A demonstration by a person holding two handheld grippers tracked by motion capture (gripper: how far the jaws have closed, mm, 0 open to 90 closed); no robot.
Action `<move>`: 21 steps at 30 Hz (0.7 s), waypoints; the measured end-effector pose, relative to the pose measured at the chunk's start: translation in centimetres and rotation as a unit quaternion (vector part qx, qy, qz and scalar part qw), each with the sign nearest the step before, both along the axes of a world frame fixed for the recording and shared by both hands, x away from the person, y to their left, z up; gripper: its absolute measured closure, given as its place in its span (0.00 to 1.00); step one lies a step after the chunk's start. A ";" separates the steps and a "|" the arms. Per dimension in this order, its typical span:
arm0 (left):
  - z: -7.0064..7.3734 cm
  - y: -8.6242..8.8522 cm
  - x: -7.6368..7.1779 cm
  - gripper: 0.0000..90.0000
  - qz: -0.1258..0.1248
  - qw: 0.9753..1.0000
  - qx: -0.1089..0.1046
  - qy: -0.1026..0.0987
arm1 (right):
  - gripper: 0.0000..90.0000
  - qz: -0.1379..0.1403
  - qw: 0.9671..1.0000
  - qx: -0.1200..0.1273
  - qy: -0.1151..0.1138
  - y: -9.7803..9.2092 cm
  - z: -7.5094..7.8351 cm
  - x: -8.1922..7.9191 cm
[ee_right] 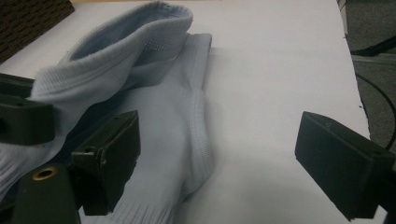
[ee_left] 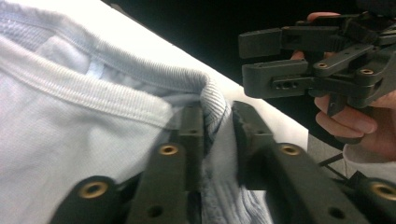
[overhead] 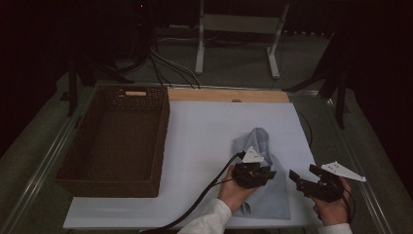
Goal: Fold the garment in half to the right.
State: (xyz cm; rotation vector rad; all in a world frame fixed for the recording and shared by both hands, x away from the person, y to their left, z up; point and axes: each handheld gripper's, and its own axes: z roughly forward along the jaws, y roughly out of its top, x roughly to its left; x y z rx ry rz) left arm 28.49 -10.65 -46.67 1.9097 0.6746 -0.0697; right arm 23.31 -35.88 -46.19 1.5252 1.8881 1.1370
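A light blue knit garment [overhead: 265, 195] lies crumpled on the white sheet [overhead: 204, 126] at front right. My left gripper [overhead: 269, 173] rests on it, shut on a ribbed fold of the fabric [ee_left: 212, 100] pinched between its jaws. My right gripper [overhead: 301, 171] hovers just to the right of the garment, open, with nothing between its jaws. In the right gripper view the garment [ee_right: 168, 121] lies beside the left jaw, and the right gripper [ee_right: 219, 154] spans bare sheet. The left gripper view has the right gripper [ee_left: 243, 60] held by a hand at upper right.
A dark woven basket [overhead: 163, 141] stands on the left of the table, with nothing in it. A wooden strip [overhead: 229, 95] edges the sheet's far side. A black cable [overhead: 204, 195] trails from the left gripper. A metal stand [overhead: 238, 29] and cables lie beyond.
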 end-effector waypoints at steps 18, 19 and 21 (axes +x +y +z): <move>1.4 2.9 0.7 0.12 0.047 0.998 -0.004 -0.042 | 0.16 0.005 1.000 -0.001 0.000 0.3 0.0 0.0; 1.4 3.1 0.8 0.10 0.047 0.998 -0.002 -0.045 | 0.16 0.006 1.000 -0.001 0.001 0.3 0.0 0.1; 1.5 3.3 0.8 0.06 0.048 0.998 0.001 -0.050 | 0.16 0.007 1.000 -0.001 0.000 0.4 -0.1 0.0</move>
